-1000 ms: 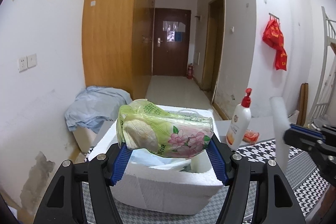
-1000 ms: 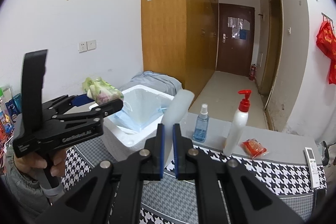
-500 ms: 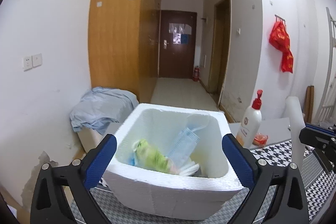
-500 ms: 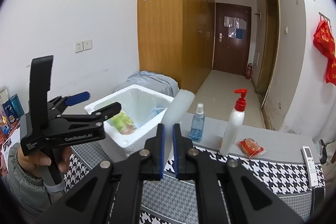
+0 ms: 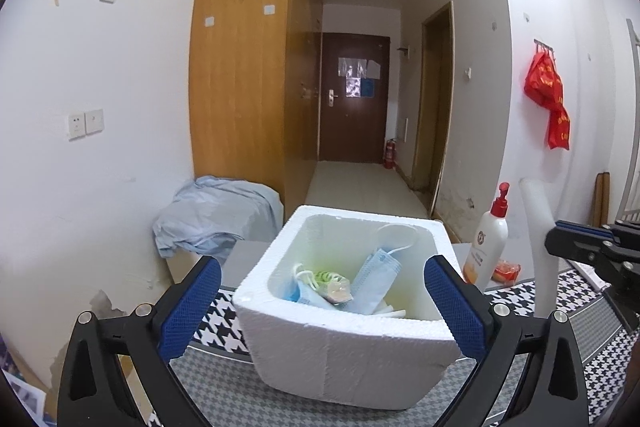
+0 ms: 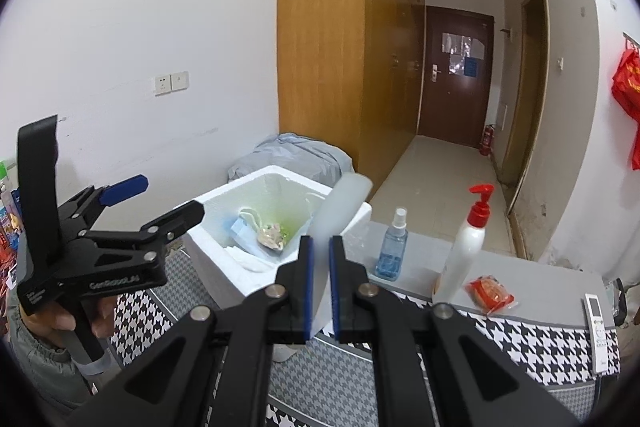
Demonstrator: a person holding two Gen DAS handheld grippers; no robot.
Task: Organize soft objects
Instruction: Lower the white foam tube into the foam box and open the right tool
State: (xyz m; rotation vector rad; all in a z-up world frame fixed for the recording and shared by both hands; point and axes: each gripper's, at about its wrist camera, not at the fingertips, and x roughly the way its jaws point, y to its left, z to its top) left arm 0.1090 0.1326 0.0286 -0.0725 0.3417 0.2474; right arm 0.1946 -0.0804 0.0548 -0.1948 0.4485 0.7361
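white foam strip (image 6: 340, 211), long and flat, clamped upright between the blue pads of the right gripper (image 6: 320, 291), long axis rising from the jaws and leaning slightly toward the white styrofoam box (image 6: 224, 283); lower end hidden behind the fingers, so length below the grip unclear. just beyond and to the left of that grip, box mouth open upward, near enough that a short forward-left carry looks sufficient, judged from this view alone. left gripper (image 5: 320, 303) spread wide, jaws having just been opening, nothing between them, facing the box's near wall from the other side; nearer the box than the right, yet empty. inside the box, green floral tissue pack (image 5: 330, 281) lying among blue pleated face masks (image 5: 376, 279), partly buried, print hard to read. farther off on the grey table edge (image 6: 540, 275): blue spray bottle (image 6: 392, 251), white pump bottle with red cap (image 6: 468, 243), small red packet (image 6: 490, 293), all standing clear of the path. white remote (image 6: 598, 331) at far right, cut by the rim.
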